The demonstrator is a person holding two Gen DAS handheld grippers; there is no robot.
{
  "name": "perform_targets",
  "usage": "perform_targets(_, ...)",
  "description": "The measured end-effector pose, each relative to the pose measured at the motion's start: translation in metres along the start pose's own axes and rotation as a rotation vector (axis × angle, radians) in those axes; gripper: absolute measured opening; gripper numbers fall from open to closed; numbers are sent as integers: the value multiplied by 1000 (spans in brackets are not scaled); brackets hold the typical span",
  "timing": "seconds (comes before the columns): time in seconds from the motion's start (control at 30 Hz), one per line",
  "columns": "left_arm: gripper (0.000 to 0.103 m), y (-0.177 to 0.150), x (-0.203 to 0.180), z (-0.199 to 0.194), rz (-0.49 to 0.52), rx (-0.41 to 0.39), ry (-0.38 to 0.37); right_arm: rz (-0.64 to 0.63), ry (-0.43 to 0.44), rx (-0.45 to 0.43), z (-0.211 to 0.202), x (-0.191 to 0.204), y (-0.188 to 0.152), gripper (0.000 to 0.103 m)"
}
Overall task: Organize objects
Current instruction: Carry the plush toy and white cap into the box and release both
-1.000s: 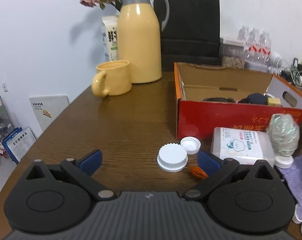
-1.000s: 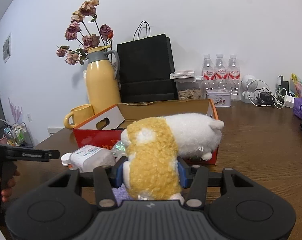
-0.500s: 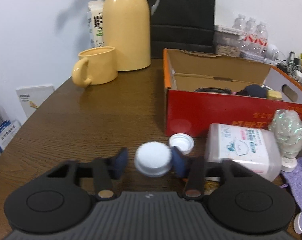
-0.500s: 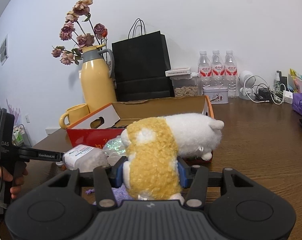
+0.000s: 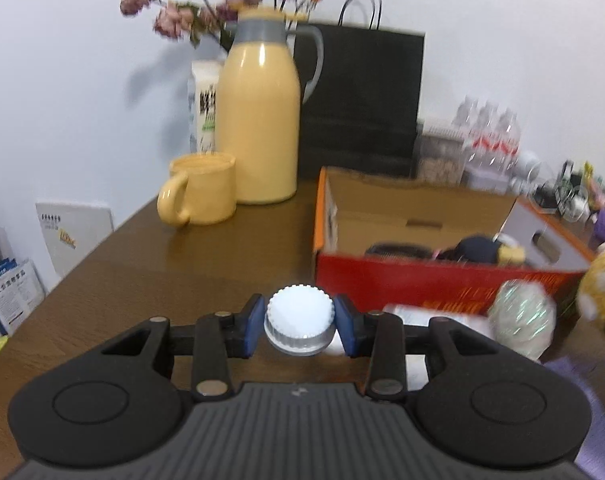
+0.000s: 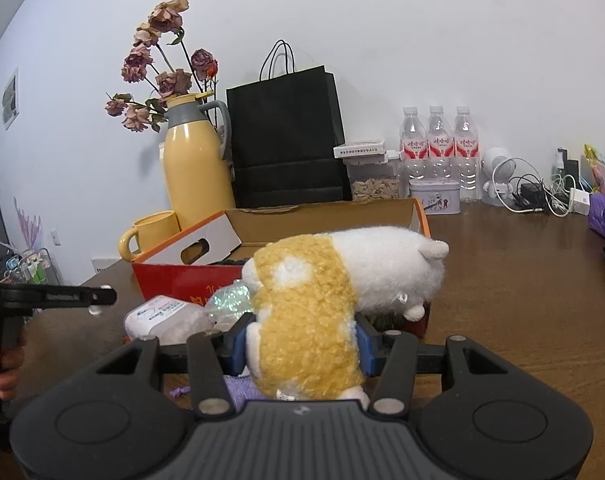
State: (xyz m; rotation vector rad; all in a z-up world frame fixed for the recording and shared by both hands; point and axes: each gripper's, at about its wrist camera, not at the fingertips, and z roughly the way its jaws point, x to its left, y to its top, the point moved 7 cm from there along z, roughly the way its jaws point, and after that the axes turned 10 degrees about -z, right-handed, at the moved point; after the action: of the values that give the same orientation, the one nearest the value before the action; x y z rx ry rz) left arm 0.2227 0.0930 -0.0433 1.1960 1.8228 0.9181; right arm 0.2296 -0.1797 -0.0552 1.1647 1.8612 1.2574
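My left gripper [image 5: 300, 327] is shut on a white ribbed jar lid [image 5: 300, 325], held off the brown table just left of the red cardboard box [image 5: 430, 286]. The box is open, with dark items inside. My right gripper [image 6: 302, 346] is shut on a yellow and white plush toy [image 6: 326, 292], which hangs in front of the same box [image 6: 182, 280]. In the right wrist view the left gripper [image 6: 102, 298] shows from the side at far left, held by a hand [image 6: 4, 364]. A wet-wipes pack [image 6: 162, 316] and a sparkly bulb-shaped thing [image 6: 228, 300] lie before the box.
A yellow thermos [image 5: 258, 128] with dried flowers, a yellow mug [image 5: 200, 194] and a black paper bag [image 5: 360, 100] stand at the back. Water bottles [image 6: 438, 148], a snack jar, a tin and cables [image 6: 542, 196] line the far right. A purple cloth [image 5: 598, 412] lies near right.
My left gripper closed on the white lid and lifted it off the table; the smaller white cap has dropped out of sight. The right gripper keeps the plush toy still.
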Motion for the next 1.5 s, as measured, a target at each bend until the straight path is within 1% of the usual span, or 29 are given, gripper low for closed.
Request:
perform_targets(0.17, 39, 21, -18, -13, -1, -61, -52, -18, 11, -26, 6, 5, 14, 49)
perform_targets(0.4, 39, 48, -54, -15, -16, -125, -132, -39, 32, -83, 20, 16, 47, 49)
perform_targets(0.57, 39, 64, -78, -6, -29, -162, -164, -44, 35, -126, 39, 21, 73, 49)
perform_targets(0.67, 39, 73, -88, 7, -43, -165, -169, -37, 33, -135, 54, 22, 85, 49)
perform_targets(0.77, 39, 81, -95, 24, -55, -159, -158, -47, 25, -133, 72, 22, 94, 49)
perform_targets(0.83, 39, 83, -98, 39, -69, -142, -149, -47, 17, -127, 86, 20, 99, 49)
perform_targets(0.93, 39, 85, -101, 60, -82, -126, -127, -42, -4, -95, 112, 12, 101, 49)
perform_targets(1.03, 39, 83, -102, 79, -84, -112, -98, -42, -22, -59, 136, 4, 99, 49)
perform_targets(1.17, 39, 77, -104, 101, -83, -78, -84, -39, -19, -14, 162, -4, 90, 49)
perform_targets(1.27, 39, 73, -107, 111, -66, -64, -82, -48, -16, 10, 172, -6, 85, 49)
perform_targets(1.4, 39, 69, -106, 113, -58, -69, -81, -65, -15, 41, 176, -4, 78, 52)
perform_targets(1.43, 46, 69, -105, 113, -56, -70, -77, -64, -23, 47, 176, -4, 76, 54)
perform_targets(1.47, 68, 68, -104, 113, -55, -70, -72, -65, -36, 51, 176, -5, 76, 55)
perform_targets(1.5, 82, 68, -103, 112, -57, -71, -63, -70, -51, 55, 175, -6, 75, 57)
